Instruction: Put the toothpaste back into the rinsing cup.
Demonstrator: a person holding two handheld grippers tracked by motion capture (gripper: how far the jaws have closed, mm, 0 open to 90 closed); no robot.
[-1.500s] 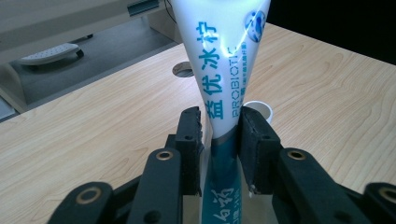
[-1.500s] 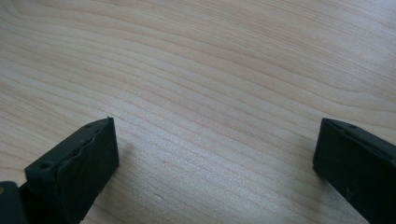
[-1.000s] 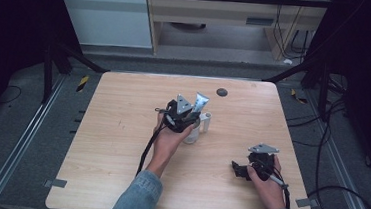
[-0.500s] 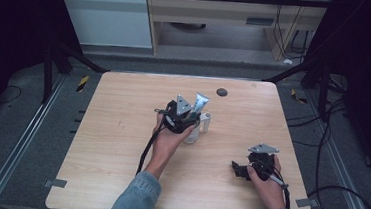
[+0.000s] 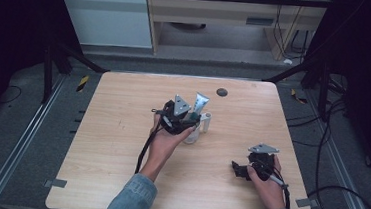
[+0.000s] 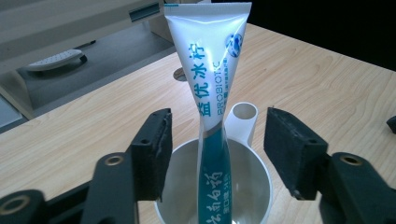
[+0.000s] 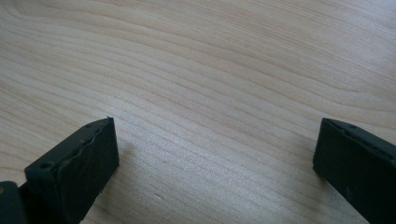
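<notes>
White plastic cup (image 6: 215, 186) sits just under your left gripper (image 6: 217, 149), whose jaws have just been opening and stand clear of the toothpaste tube (image 6: 210, 79) upright inside. Drag a pad back and you could tip it. Your right gripper (image 5: 242, 170) rests wide open, low over the desk (image 5: 121, 129).

A pale wooden table (image 5: 121, 129) with a dark round spot (image 5: 221, 92) stands before a beige cabinet (image 5: 220, 17).

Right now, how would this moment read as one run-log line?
left tongs: just opening, clear of toothpaste tube | tube: standing in white cup | right tongs: open over table
</notes>
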